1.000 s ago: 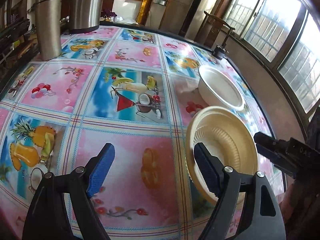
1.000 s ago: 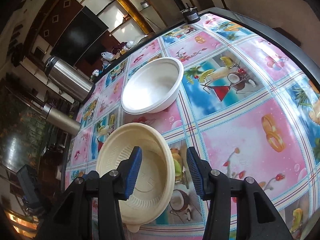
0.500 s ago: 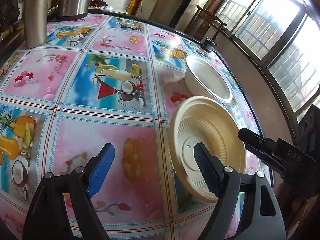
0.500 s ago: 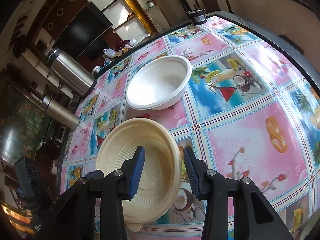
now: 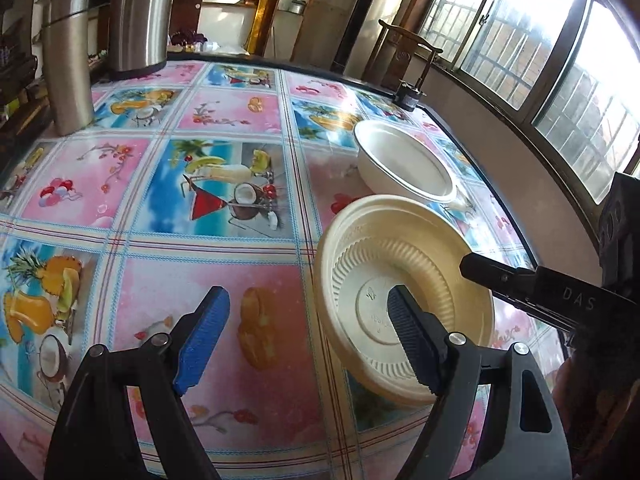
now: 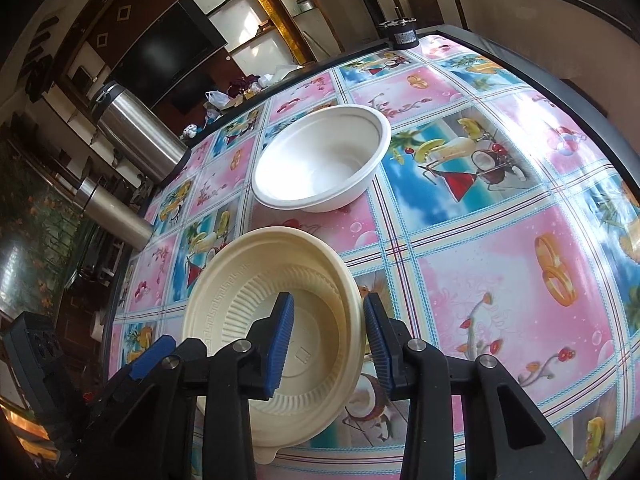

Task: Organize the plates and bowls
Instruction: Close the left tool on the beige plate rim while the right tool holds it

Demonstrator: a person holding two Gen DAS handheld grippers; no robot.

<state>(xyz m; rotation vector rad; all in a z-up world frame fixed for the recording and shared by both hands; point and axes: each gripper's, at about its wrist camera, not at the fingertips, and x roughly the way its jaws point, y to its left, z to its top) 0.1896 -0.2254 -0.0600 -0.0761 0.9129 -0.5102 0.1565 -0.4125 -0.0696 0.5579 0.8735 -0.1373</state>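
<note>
right gripper straddles near-right rim of cream plate, one blue pad inside the dish, other outside; pads close on rim, contact not certain. plate sits on fruit-print tablecloth. white bowl upright just beyond plate, small gap between. two steel flasks at far left table edge. small black round object at far edge. left gripper partly visible at lower left, blue pad showing.

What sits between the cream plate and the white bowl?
Nothing: only bare tablecloth separates cream plate from white bowl, clearest in the right wrist view.
</note>
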